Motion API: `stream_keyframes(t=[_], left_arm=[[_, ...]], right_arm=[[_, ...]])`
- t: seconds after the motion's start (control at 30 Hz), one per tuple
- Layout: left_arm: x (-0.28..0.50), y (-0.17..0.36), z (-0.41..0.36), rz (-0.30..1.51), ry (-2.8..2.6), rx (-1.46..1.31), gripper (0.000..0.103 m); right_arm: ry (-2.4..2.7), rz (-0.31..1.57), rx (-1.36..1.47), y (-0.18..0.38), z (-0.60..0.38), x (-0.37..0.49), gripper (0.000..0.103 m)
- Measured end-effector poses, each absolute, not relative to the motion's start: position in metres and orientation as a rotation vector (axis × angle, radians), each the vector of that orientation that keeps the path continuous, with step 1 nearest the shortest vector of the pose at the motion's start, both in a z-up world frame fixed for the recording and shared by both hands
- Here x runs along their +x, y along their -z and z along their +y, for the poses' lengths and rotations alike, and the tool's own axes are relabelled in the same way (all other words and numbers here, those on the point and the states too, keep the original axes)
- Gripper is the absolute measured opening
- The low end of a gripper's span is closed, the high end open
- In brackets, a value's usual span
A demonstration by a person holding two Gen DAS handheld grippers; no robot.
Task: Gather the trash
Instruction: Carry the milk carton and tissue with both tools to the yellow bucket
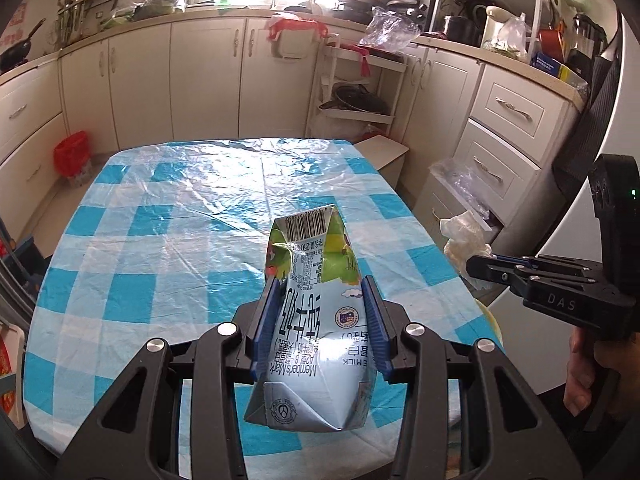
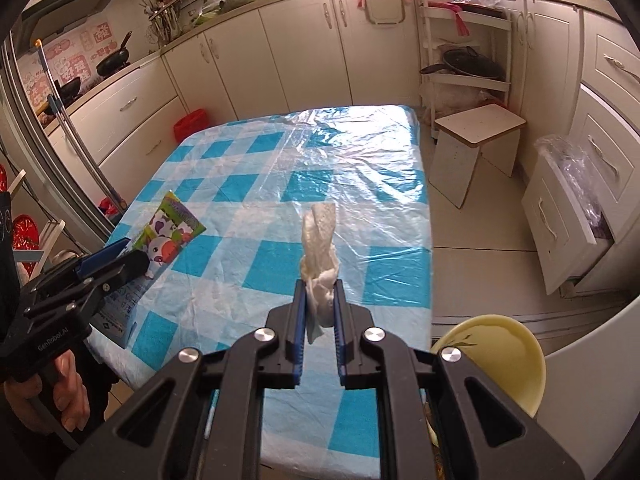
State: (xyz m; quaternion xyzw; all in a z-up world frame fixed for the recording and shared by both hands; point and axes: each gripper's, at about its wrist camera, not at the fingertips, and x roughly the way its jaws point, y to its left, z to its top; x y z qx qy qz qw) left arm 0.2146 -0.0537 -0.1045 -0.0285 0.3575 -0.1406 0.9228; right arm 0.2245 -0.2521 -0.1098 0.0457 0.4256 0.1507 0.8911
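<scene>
My left gripper (image 1: 320, 292) is shut on a crushed milk carton (image 1: 312, 320), pale blue and green with a barcode at its far end, and holds it above the blue-and-white checked table (image 1: 168, 216). In the right wrist view the same carton (image 2: 168, 232) shows at the left, clamped in the left gripper (image 2: 116, 264). My right gripper (image 2: 320, 296) is shut on a crumpled white tissue (image 2: 318, 256) that sticks up between its blue pads. In the left wrist view that tissue (image 1: 464, 236) hangs at the tip of the right gripper (image 1: 476, 268), off the table's right edge.
A yellow bowl (image 2: 496, 360) sits low at the right by the table's near corner. A white stool (image 2: 476, 148) stands right of the table. An open drawer lined with plastic (image 2: 572, 216) juts from the right cabinets. A red bin (image 1: 74, 156) stands on the floor far left.
</scene>
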Motion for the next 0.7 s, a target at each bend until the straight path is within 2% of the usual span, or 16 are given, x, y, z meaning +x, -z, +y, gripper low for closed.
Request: stream_keyframes(t=[0.7], left_arm=[[0.198,0.093,-0.127,0.715,0.398,0.038,0.039]], right_arm=[[-0.190,0.856,0.244,0.106,-0.319,0.208,0.013]])
